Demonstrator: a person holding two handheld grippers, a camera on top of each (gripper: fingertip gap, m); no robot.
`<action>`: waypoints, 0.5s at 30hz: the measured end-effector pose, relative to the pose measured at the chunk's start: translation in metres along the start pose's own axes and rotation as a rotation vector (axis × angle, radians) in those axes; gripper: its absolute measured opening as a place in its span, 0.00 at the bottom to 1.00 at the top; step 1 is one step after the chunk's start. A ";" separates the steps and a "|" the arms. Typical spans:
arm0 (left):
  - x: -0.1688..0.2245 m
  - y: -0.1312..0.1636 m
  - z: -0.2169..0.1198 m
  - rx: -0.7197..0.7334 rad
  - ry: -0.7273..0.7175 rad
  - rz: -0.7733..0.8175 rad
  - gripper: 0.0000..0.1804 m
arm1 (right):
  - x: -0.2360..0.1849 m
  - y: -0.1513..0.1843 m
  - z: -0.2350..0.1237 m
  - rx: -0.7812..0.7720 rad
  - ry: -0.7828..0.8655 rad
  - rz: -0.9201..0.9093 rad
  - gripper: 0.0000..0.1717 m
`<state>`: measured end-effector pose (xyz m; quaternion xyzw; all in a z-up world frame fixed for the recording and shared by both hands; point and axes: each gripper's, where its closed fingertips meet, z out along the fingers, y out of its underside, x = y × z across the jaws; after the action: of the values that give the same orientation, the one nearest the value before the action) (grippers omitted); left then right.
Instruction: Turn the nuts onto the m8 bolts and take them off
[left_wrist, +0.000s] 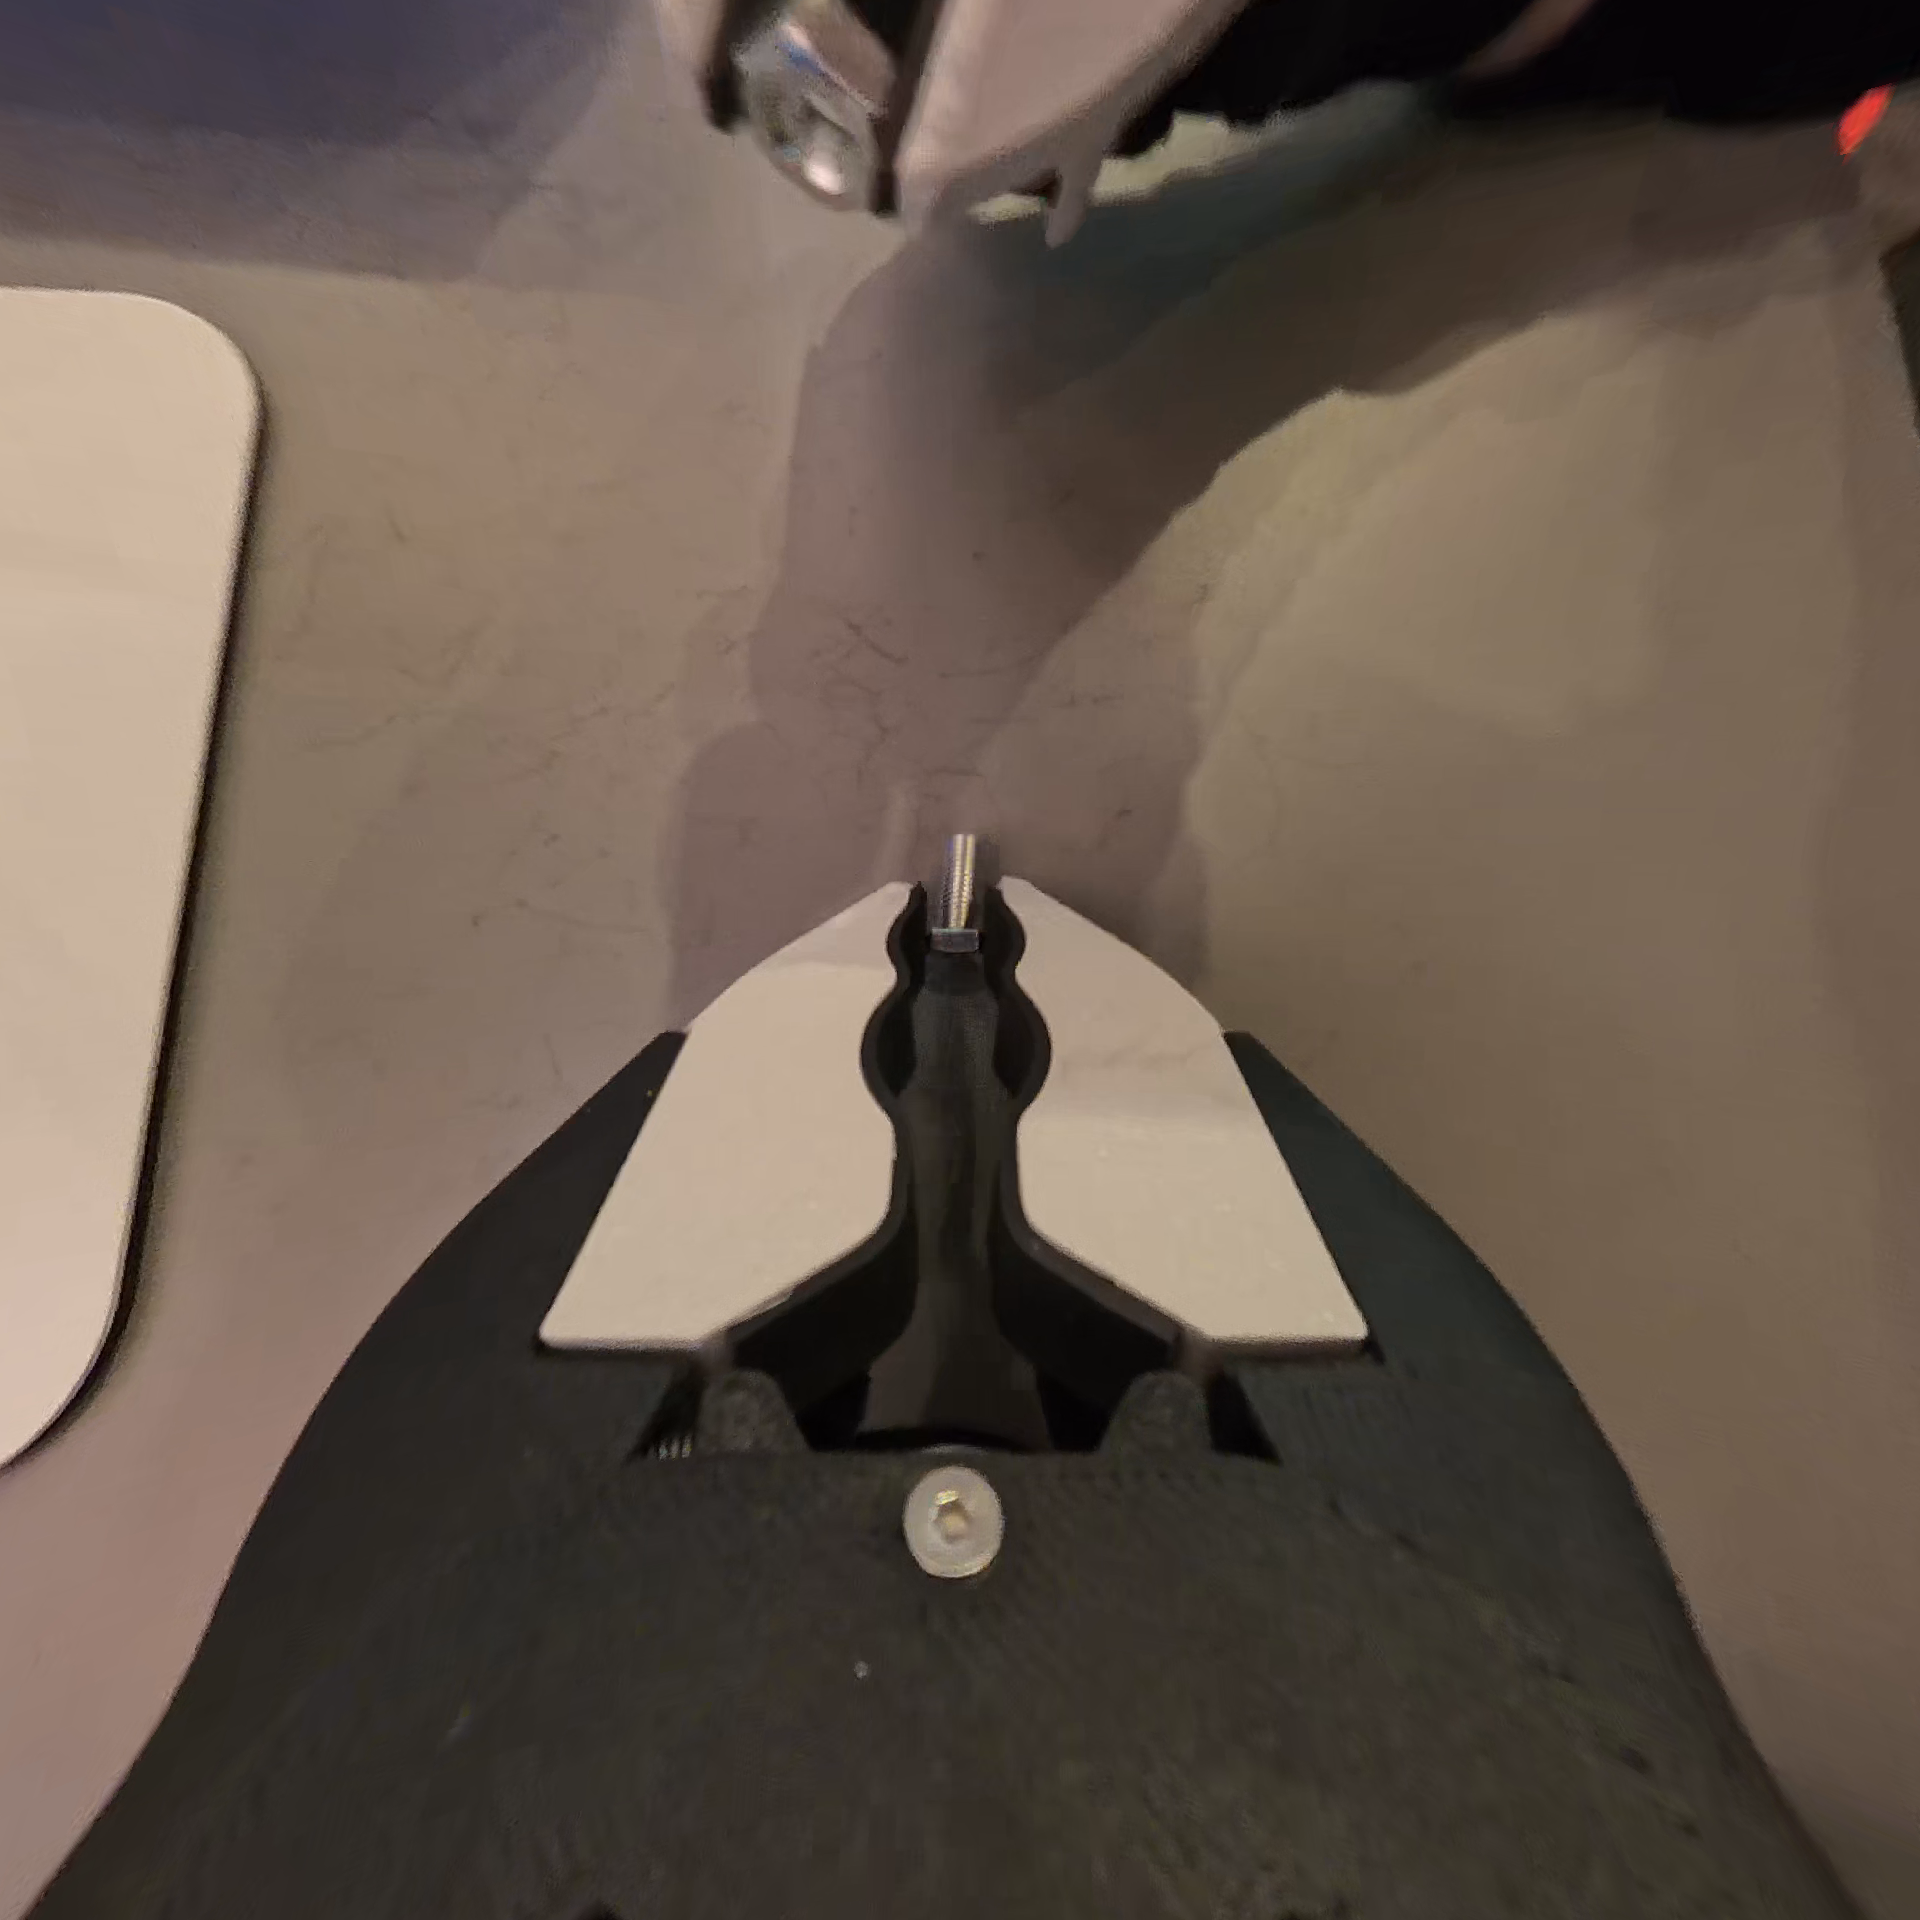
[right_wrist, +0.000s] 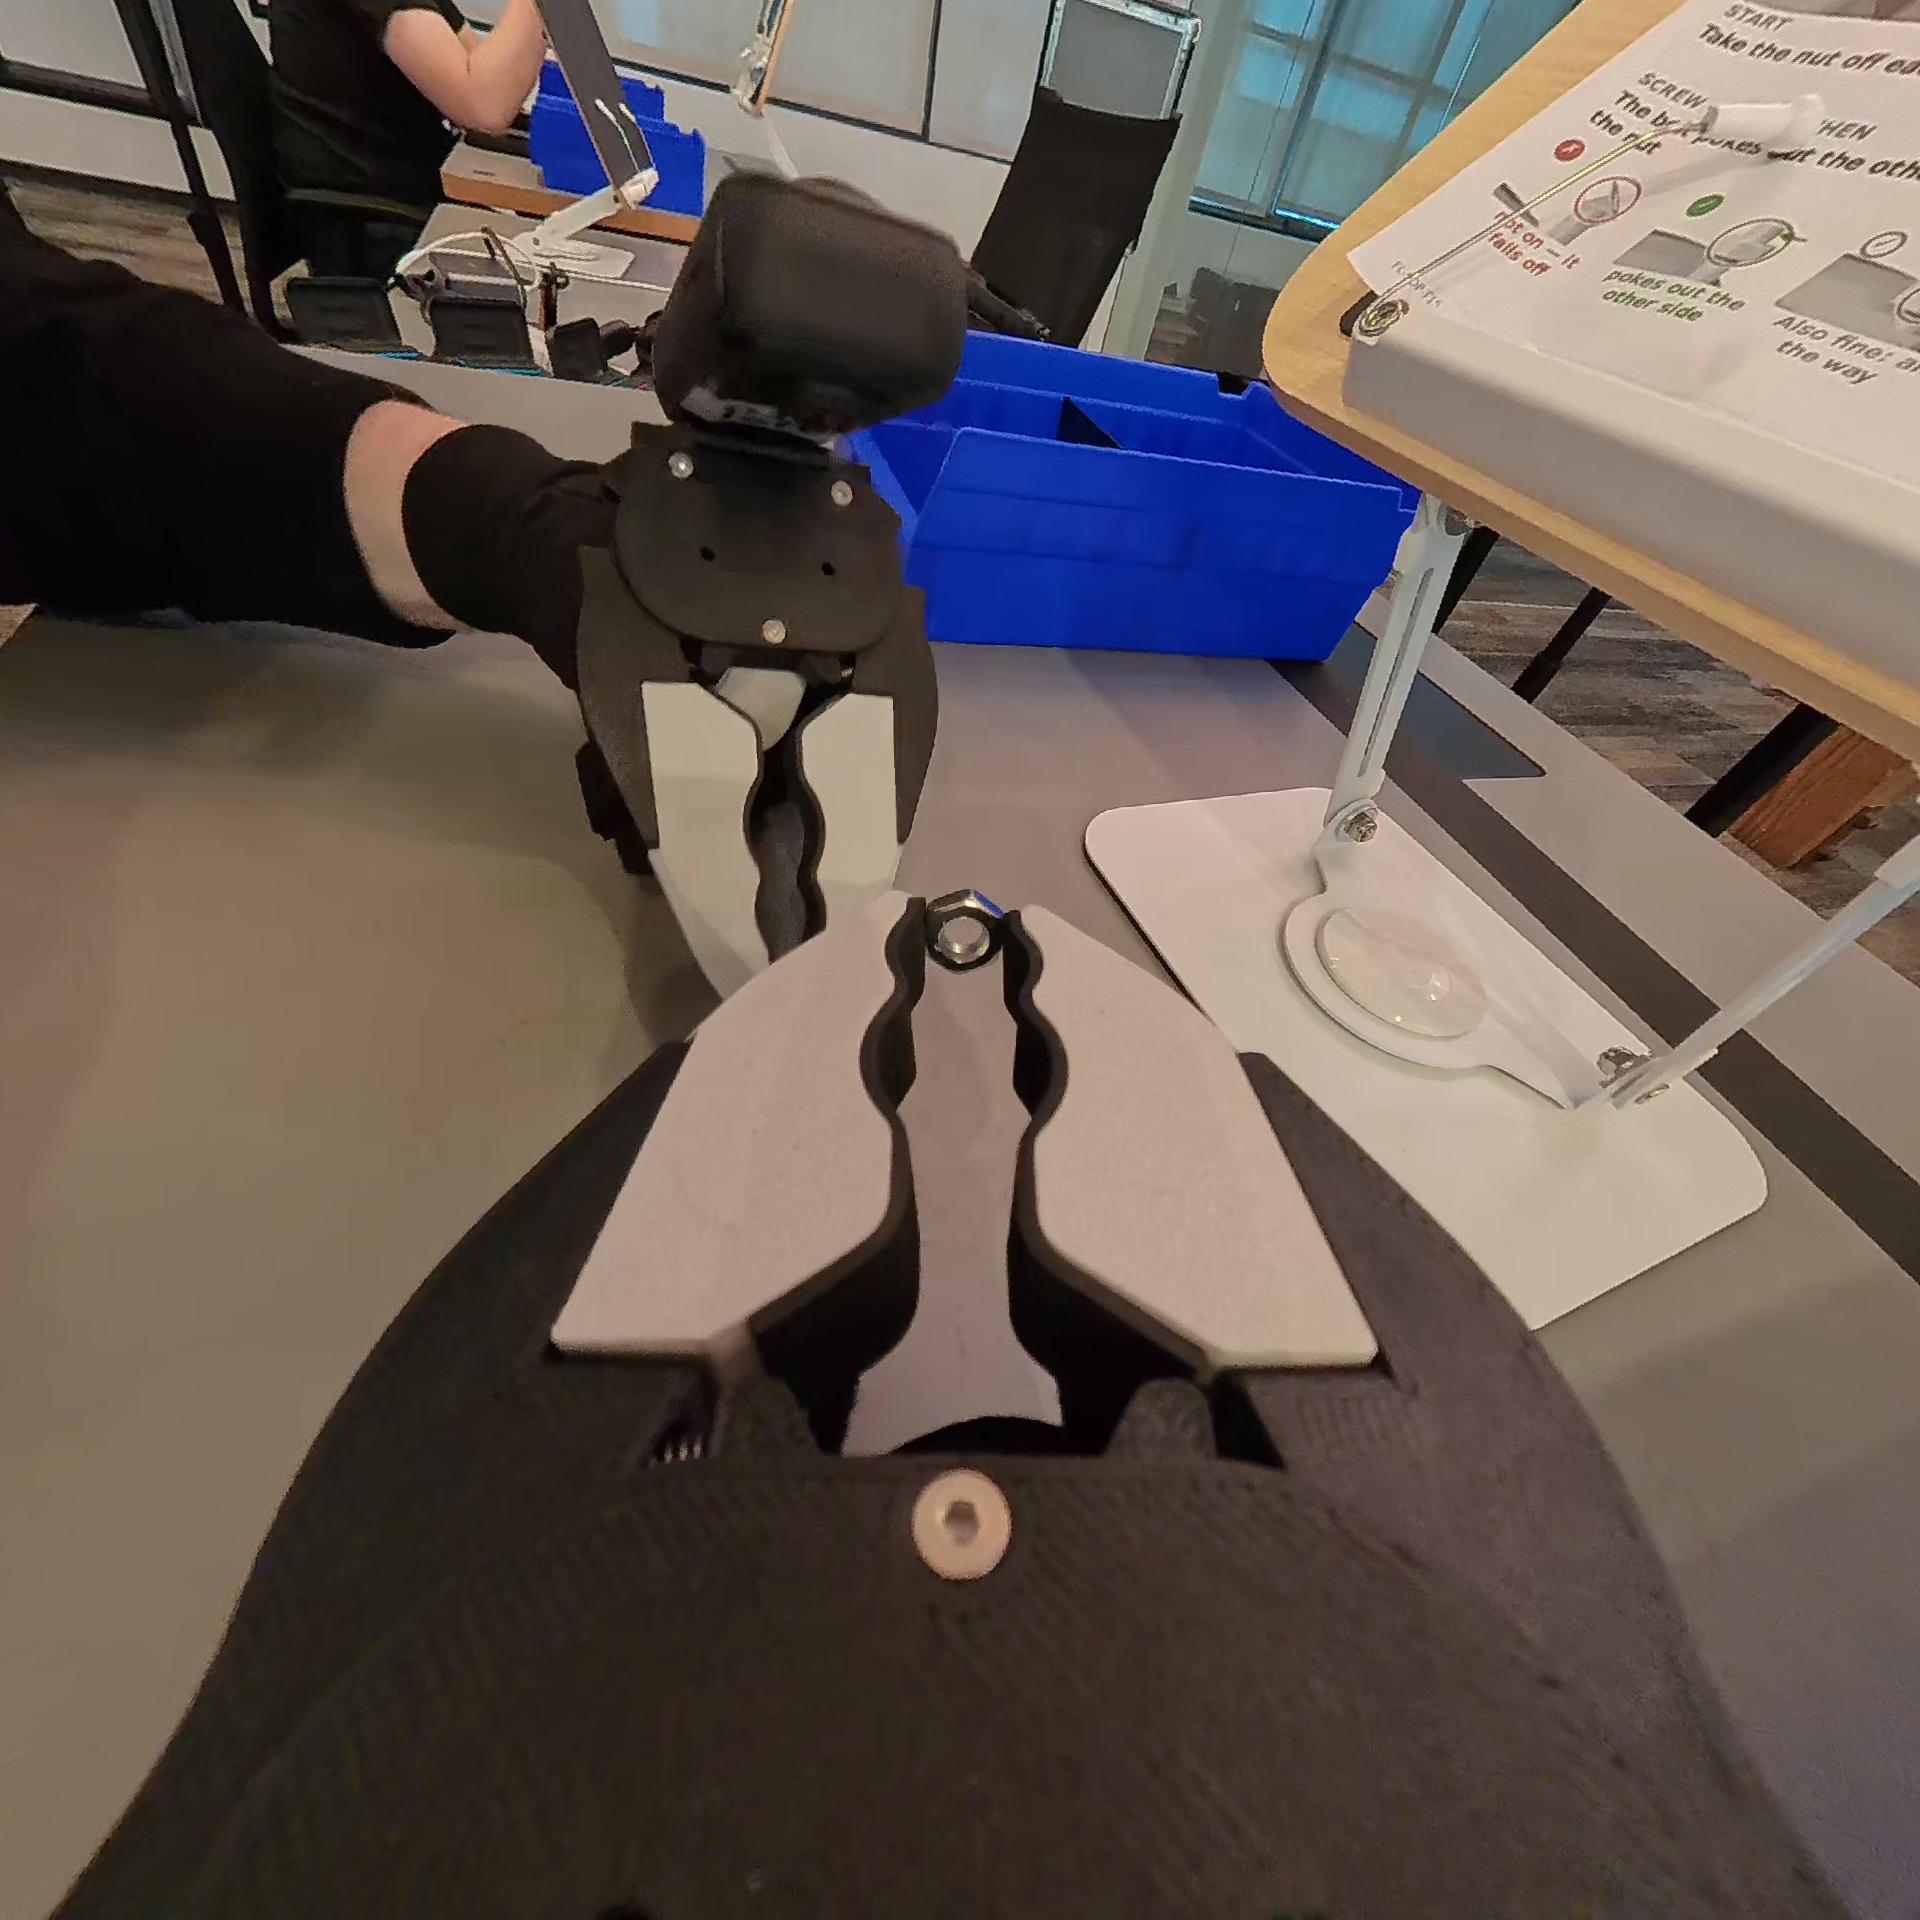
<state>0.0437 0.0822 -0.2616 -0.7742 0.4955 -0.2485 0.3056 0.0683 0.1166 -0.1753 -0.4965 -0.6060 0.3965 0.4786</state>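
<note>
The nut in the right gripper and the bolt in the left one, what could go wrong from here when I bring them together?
1. The right gripper pinches the nut only at its very fingertips, so a bump could likely knock it free.
2. The left gripper holds the bolt by its head end at the tips; pushing on the nut may tilt it.
3. Nut and bolt are apart and not visibly lined up, so cross-threading seems possible.

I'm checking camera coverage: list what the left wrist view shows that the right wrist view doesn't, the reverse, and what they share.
Left wrist view only: the bolt clamped in the left gripper, threads pointing away.
Right wrist view only: blue bins, a stand holding an instruction sheet, a gloved hand.
Both: the nut gripped by the right gripper, the grey table, the stand's white base.
</note>
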 end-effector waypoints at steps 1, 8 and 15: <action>-0.002 -0.003 -0.004 0.038 -0.005 -0.026 0.05 | 0.000 0.000 0.000 0.001 0.002 0.001 0.08; -0.013 -0.022 -0.029 0.270 -0.025 -0.167 0.04 | 0.006 -0.002 -0.003 0.015 0.017 0.018 0.08; -0.008 -0.003 -0.013 0.086 -0.070 -0.110 0.04 | 0.003 -0.001 -0.001 0.008 0.009 0.011 0.08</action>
<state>0.0336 0.0881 -0.2516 -0.7945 0.4302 -0.2586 0.3419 0.0693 0.1196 -0.1732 -0.4996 -0.5995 0.3992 0.4812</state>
